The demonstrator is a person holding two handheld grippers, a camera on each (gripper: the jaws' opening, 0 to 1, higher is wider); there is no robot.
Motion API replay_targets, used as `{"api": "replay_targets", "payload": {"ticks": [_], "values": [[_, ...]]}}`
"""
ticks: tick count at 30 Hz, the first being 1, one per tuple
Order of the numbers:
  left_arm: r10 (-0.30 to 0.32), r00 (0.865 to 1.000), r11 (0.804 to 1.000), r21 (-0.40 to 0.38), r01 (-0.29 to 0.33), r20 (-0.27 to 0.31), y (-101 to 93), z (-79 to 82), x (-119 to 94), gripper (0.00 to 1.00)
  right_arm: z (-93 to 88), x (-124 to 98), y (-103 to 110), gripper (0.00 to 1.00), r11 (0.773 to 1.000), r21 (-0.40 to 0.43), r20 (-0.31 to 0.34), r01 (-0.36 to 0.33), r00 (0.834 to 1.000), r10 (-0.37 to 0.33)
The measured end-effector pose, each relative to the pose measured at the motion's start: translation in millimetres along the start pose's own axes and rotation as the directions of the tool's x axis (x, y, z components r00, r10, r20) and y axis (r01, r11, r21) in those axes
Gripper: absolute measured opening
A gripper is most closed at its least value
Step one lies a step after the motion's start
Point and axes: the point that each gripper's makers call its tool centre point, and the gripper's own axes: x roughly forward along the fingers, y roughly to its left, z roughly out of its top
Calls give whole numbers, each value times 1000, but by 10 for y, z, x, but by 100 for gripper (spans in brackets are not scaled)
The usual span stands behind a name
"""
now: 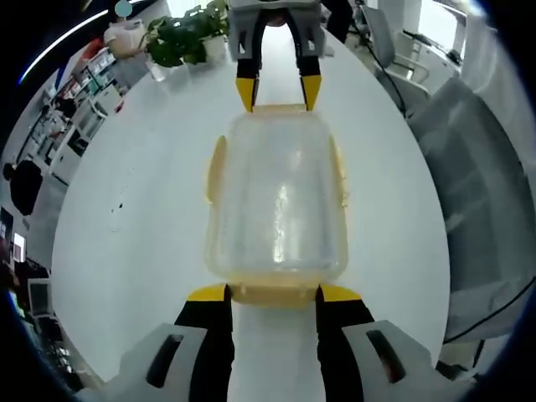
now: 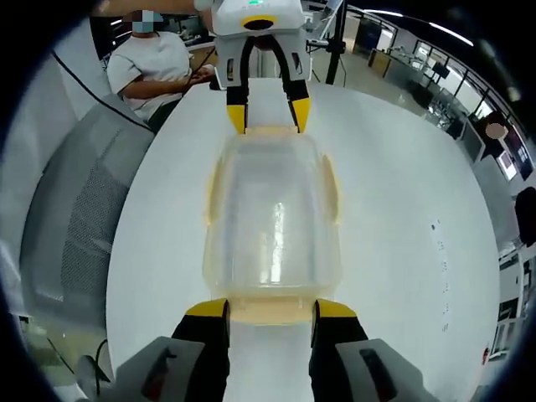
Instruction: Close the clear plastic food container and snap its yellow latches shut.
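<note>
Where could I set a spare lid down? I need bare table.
Bare white table flanks both long sides of the clear container. Its short ends are crowded by the left gripper and right gripper; potted plant occupies one corner.

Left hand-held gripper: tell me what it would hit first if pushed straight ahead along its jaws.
Almost at once, the yellow end latch of the clear plastic food container on the white table. The left hand-held gripper already stands open around that latch, though whether it touches is unclear.

White table (image 1: 142, 251), clear lidded container (image 1: 278, 205) at its middle, potted plant (image 1: 180, 38) at far edge.
</note>
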Motion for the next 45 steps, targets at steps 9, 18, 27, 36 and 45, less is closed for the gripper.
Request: {"api": "replay_targets", "payload": {"ticks": [9, 18, 27, 36, 45], "values": [[-2, 1000, 1000, -6, 2, 5, -20, 84, 63, 36, -93, -14, 8, 34, 1000, -3, -6, -7, 1000, 7], [-3, 1000, 1000, -6, 3, 0, -22, 115, 114, 36, -163, 14, -4, 34, 1000, -4, -13, -15, 1000, 15], [-2, 1000, 1000, -11, 2, 3, -46, 109, 148, 36, -196, 58, -6, 34, 1000, -4, -15, -24, 1000, 24], [-8, 1000, 1000, -15, 8, 0, -30, 67, 170, 36, -185, 103, -23, 35, 1000, -3, -17, -29, 999, 29], [-23, 1000, 999, -23, 23, 12, -39, 60, 171, 36, -183, 112, -19, 35, 999, 2, -10, -41, 999, 41]]}}
